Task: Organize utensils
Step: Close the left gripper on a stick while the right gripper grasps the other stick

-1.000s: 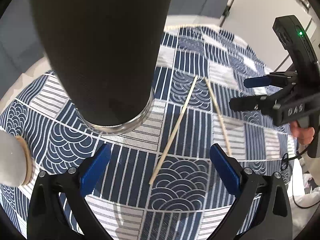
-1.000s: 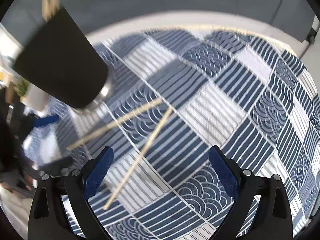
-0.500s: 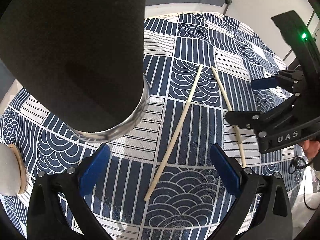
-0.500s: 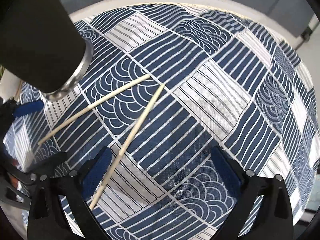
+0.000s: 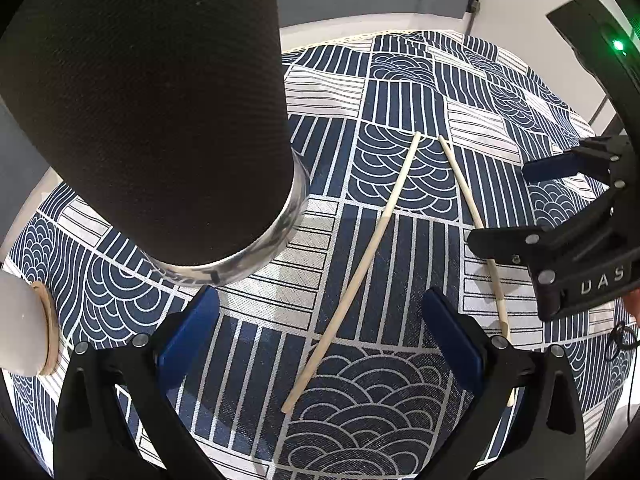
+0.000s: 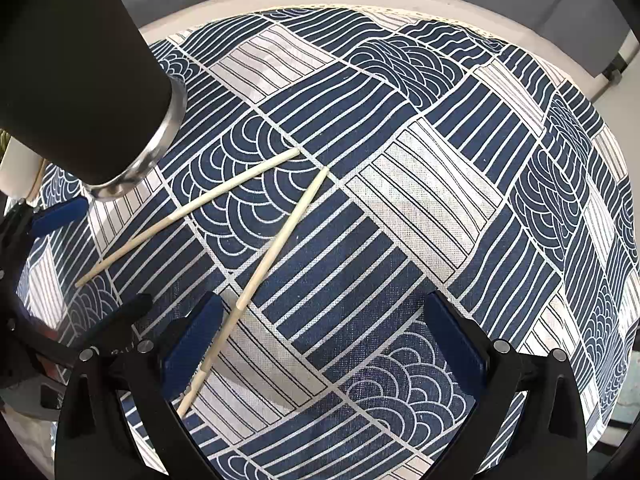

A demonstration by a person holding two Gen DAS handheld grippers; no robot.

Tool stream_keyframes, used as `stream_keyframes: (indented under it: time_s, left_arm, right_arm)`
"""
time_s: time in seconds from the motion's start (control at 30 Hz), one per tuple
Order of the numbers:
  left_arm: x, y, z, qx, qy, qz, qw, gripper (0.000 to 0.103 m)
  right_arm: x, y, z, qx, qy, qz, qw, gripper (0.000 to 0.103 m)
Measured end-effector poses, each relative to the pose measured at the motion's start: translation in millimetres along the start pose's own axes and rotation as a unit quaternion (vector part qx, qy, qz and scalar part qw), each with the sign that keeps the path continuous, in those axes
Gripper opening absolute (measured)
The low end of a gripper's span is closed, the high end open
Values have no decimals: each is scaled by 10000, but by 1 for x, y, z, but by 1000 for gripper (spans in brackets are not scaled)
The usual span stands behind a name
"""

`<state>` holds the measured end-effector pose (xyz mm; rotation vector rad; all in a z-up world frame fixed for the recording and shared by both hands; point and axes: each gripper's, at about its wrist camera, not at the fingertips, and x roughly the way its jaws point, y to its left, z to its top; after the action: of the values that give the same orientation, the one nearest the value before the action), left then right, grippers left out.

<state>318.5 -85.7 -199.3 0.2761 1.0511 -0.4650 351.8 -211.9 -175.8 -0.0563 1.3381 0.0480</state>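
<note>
Two thin, pale wooden chopsticks, one (image 5: pixel 362 268) and the other (image 5: pixel 472 216), lie in a narrow V on your navy-and-white patterned tablecloth (image 5: pixel 400 100), beside a tall black textured holder (image 5: pixel 160 100) with a shiny metal base. Your left gripper (image 5: pixel 320 332) gapes wide, empty, over the first. Your right gripper (image 6: pixel 320 332) is equally wide, empty; the second chopstick passes beside its left finger pad.
</note>
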Motion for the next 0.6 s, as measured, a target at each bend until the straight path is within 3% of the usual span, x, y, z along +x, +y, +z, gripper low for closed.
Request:
stream_keyframes:
  time_s: [0.13,0.2,0.27,0.3,0.37,0.4,0.43,0.6]
  left_arm:
    - [-1,-4,-1,-137,38,62,9999,96]
    - [-4,-7,-1,-123,-10,42,9999,86]
    - [-8,-7,1,-214,-52,58,9997,67]
    - [-9,-6,2,-302,-53,59,9995,52]
    - [-11,-4,3,-388,7,-1,9992,36]
    - [-11,-4,4,-361,36,-47,9993,23]
    - [-11,-6,5,-312,95,-161,9993,12]
    - [-12,-15,5,-253,283,-446,9983,5]
  right_arm:
    - [-4,-7,-8,4,-49,-19,10000,94]
    - [-10,-14,-15,36,-100,-32,9999,81]
    - [-17,-25,-18,152,-123,-54,9998,56]
    - [-19,-30,-19,197,-126,-60,9997,48]
    - [-22,-40,-22,306,-84,-81,9995,15]
    - [-23,-45,-24,338,-56,-91,9994,7]
    - [-23,-51,-26,373,-38,-36,9993,5]
    - [-27,-78,-41,657,36,45,9978,5]
